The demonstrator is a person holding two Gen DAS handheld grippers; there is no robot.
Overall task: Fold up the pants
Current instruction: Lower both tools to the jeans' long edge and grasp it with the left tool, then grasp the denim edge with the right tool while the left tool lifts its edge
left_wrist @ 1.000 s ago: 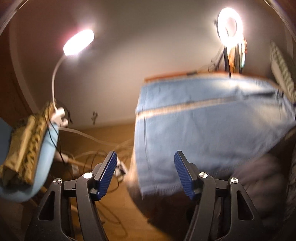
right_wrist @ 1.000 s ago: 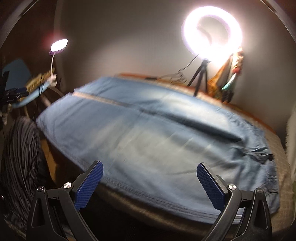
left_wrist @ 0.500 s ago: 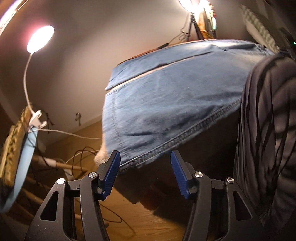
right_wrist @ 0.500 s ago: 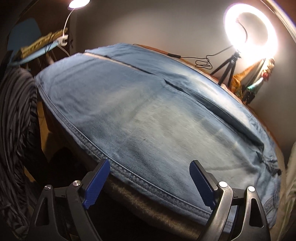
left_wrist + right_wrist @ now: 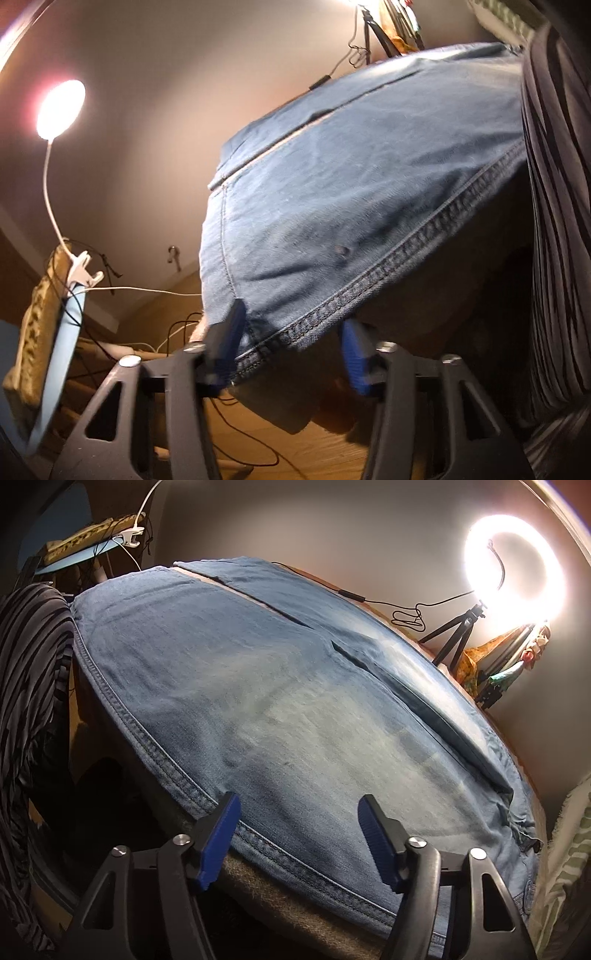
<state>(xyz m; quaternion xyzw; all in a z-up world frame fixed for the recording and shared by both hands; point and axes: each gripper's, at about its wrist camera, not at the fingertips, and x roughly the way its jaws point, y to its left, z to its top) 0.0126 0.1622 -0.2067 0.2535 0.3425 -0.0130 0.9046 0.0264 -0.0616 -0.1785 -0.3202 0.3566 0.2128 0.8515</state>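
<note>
Pants: I see the blue denim pants spread flat over a surface covered with grey-brown cloth; I can't tell whether that is a desk or a bed. Both legs lie side by side, and the near side seam runs along the edge closest to me.

Left gripper: my left gripper sits low at the corner of the leg hem. Its jaws are apart with the hem corner between them, not yet pinched; the view is blurred there, so contact is uncertain.

Right gripper: my right gripper sits at the near seam further along the leg. Its jaws are apart, straddling the seam without clamping it.

Step in hand: I judge this to be taking hold of the near edge at two places, ready to fold the near leg over the far one.

Doing it well: I'd slide each lower finger under the thick seam and catch both denim layers, but not the cover cloth beneath.

Lift: I'd raise both ends together and keep the edge taut between them so the fold lands straight.

Risk: the person's striped clothing hangs close to the left side and could snag.

Surroundings: a ring light stands behind the pants.
</note>
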